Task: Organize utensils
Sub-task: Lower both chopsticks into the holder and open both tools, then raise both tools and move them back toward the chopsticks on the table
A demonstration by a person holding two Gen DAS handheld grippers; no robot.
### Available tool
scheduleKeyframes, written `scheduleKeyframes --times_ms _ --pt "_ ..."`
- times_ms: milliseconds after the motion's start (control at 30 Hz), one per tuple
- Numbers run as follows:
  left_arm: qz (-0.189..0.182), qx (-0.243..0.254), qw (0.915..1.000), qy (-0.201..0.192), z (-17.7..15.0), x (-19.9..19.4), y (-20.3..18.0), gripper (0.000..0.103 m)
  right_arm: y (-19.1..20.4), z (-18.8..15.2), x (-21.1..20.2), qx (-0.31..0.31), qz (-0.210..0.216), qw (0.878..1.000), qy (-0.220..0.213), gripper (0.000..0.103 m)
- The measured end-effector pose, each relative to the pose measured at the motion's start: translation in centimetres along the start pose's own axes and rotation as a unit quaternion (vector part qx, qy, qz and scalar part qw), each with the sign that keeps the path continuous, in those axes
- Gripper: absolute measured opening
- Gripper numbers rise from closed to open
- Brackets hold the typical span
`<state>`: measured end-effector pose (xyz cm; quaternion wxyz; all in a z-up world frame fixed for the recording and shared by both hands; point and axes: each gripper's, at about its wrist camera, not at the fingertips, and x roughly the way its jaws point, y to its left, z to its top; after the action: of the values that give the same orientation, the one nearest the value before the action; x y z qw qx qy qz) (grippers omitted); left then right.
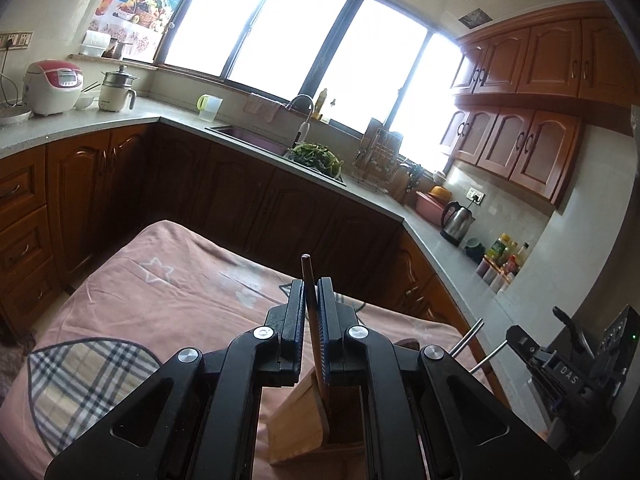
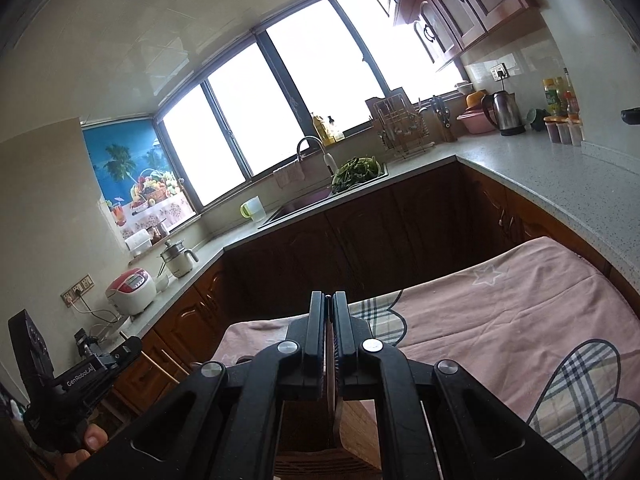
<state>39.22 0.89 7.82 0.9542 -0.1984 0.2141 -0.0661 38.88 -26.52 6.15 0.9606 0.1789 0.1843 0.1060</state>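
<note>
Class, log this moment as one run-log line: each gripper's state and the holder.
left gripper: shut on dark brown wooden stick | right gripper: shut, contents unclear | light wooden utensil holder: below left fingers

Strong daylight comes through the window (image 1: 296,44), which is blown out to pure white. The cabinets (image 1: 248,200) below stay dark. Both views curve strongly and darken at the corners.

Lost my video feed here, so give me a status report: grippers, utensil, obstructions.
Left gripper shut on brown chopstick, lower end in wooden holder. Right gripper closed over the holder; contents unclear. Nothing seen blocking.
</note>
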Motion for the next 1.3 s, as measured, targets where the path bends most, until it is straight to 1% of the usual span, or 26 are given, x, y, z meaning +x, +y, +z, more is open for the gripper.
scheduleKeyframes --times_ms 133,267,300,400,467,733,800,833,867,900,933,967,1000,1033,1067,1100,1133,1167,1200,1233,1300 --pt "0.002 0.017 0.9996 0.024 -1.2 1.2 -0.3 0.006 0.0 -0.9 1.1 -0.002 -0.001 1.0 0.021 0.004" --pt "0.006 0.043 0.9985 0.033 -1.9 1.6 -1.2 0.007 0.0 -0.9 1.1 -0.004 -0.004 1.0 0.022 0.004" --pt "0.005 0.044 0.9983 0.039 -2.0 1.7 -1.3 0.007 0.1 -0.9 1.2 -0.005 -0.005 1.0 0.023 0.004" --pt "0.007 0.047 0.9981 0.039 -2.1 1.7 -1.5 0.007 0.2 -0.8 1.2 -0.007 -0.006 1.0 0.027 0.004" --pt "0.006 0.047 0.998 0.042 -2.0 1.7 -1.5 0.007 0.2 -0.8 1.2 -0.005 -0.005 1.0 0.03 0.009" --pt "0.007 0.049 0.9976 0.05 -1.8 1.5 -1.7 0.007 0.2 -0.8 1.2 -0.003 -0.007 1.0 0.031 0.01" --pt "0.004 0.047 0.9975 0.053 -1.8 1.4 -1.8 0.007 0.2 -0.8 1.2 0.0 -0.006 0.999 0.031 0.012" --pt "0.003 0.048 0.9974 0.054 -1.8 1.3 -1.9 0.01 0.2 -0.8 1.1 0.001 -0.006 0.999 0.031 0.014" --pt "0.001 0.049 0.9973 0.055 -1.8 1.2 -2.0 0.012 0.1 -0.7 1.0 0.004 -0.006 1.0 0.03 0.025" --pt "0.0 0.051 0.9971 0.056 -1.9 1.1 -2.1 0.02 0.1 -0.7 0.8 0.006 -0.006 1.0 0.027 0.039" --pt "0.0 0.052 0.9971 0.056 -1.9 0.9 -2.2 0.03 0.0 -0.7 0.5 0.008 -0.005 1.0 0.023 0.045" --pt "0.001 0.053 0.9971 0.055 -2.0 0.6 -2.2 0.035 -0.1 -0.7 0.3 0.01 -0.004 1.0 0.02 0.049" --pt "0.001 0.052 0.9972 0.054 -2.1 0.4 -2.3 0.044 -0.2 -0.7 0.0 0.012 -0.004 1.0 0.017 0.049" --pt "0.0 0.049 0.9974 0.053 -2.1 0.1 -2.2 0.048 -0.3 -0.7 -0.3 0.015 -0.003 1.0 0.016 0.049" --pt "-0.001 0.045 0.9975 0.054 -2.2 -0.2 -2.1 0.05 -0.5 -0.8 -0.6 0.019 -0.002 1.0 0.015 0.053" --pt "-0.003 0.041 0.9976 0.056 -2.2 -0.5 -2.0 0.056 -0.7 -0.8 -0.9 0.024 -0.001 1.0 0.013 0.061" --pt "-0.003 0.037 0.9977 0.057 -2.3 -0.9 -1.9 0.064 -0.8 -0.9 -1.3 0.027 -0.001 1.0 0.011 0.065" --pt "-0.002 0.034 0.9978 0.057 -2.4 -1.2 -1.7 0.067 -1.0 -1.0 -1.8 0.029 -0.002 1.0 0.008 0.072" --pt "-0.001 0.032 0.9979 0.056 -2.6 -1.6 -1.6 0.071 -1.2 -1.2 -2.2 0.031 -0.002 1.0 0.007 0.077" --pt "0.001 0.032 0.9979 0.056 -2.8 -1.9 -1.5 0.075 -1.4 -1.4 -2.7 0.032 -0.002 0.999 0.007 0.079" --pt "0.004 0.029 0.9978 0.06 -3.3 -2.6 -1.2 0.08 -1.8 -2.0 -3.5 0.036 -0.004 0.999 0.008 0.084"
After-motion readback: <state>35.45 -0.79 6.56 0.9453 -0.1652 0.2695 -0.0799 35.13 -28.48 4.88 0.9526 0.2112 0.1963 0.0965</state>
